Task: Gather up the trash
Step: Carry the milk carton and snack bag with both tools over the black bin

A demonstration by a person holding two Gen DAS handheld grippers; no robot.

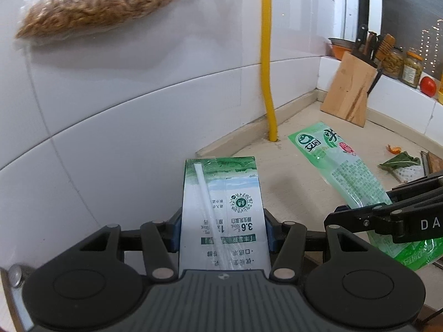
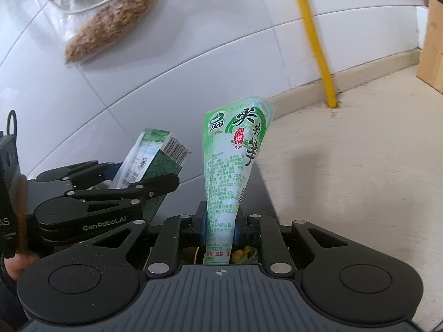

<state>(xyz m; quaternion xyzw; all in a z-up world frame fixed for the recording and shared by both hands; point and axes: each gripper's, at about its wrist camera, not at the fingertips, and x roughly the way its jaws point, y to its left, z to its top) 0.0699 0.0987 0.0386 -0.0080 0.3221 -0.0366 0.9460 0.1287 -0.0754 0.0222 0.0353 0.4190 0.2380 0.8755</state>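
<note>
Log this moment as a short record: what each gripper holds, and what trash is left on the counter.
left gripper: shut on milk carton, straw attached
right gripper: shut on green snack wrapper
left on counter: leaf scrap, orange peel
background: knife block, yellow pipe, jars, tomato

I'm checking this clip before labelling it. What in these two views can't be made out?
- Carton bottom: left view, hidden behind the left gripper body.
- Wrapper lower end: right view, hidden behind the right gripper body; cut by the edge in the left view.
- Scraps on the counter: left view, too small to identify.
- Hanging bag: both views, blurred, top cut off.
- No bin visible.
</note>
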